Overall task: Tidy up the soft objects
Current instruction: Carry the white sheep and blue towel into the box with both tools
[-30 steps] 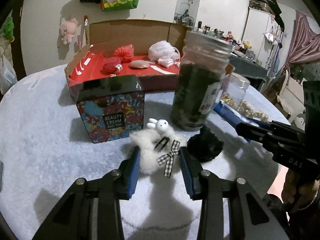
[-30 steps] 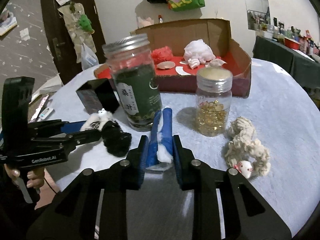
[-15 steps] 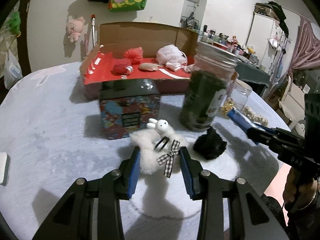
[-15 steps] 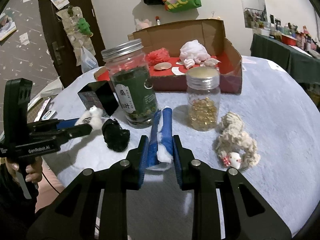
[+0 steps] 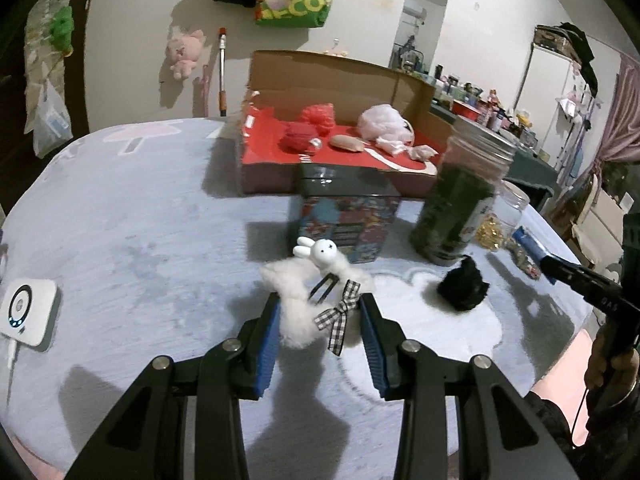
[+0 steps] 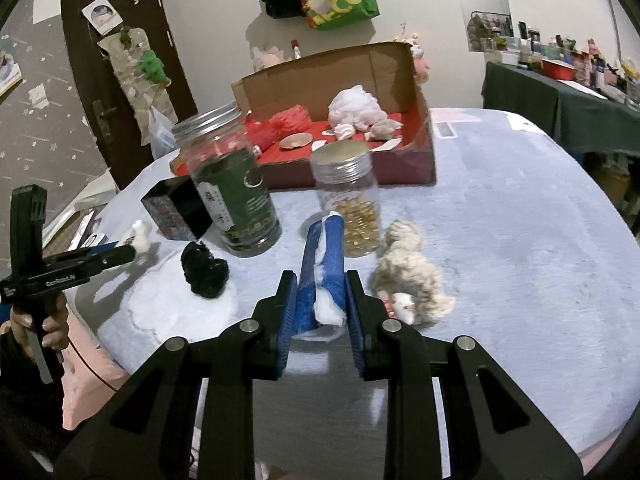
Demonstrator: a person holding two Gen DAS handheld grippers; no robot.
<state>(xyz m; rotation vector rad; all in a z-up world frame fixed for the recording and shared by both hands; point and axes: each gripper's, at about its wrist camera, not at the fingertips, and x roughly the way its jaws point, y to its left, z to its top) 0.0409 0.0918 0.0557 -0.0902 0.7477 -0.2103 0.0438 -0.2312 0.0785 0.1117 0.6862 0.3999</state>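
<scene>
Left wrist view: left tongs [image 5: 319,314] grip the white bunny clip [image 5: 316,296], lifted back since earlier (boxward next, probably); right tongs [image 6: 320,300] clench the blue roll [image 6: 322,264].

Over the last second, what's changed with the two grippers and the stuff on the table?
Both grippers have lifted and pulled back from the table, each carrying its load. The left gripper stays shut on the white bunny hair clip; the right gripper stays shut on the blue and white cloth. The black pom-pom, rope toy, both jars and the red box haven't moved.
</scene>
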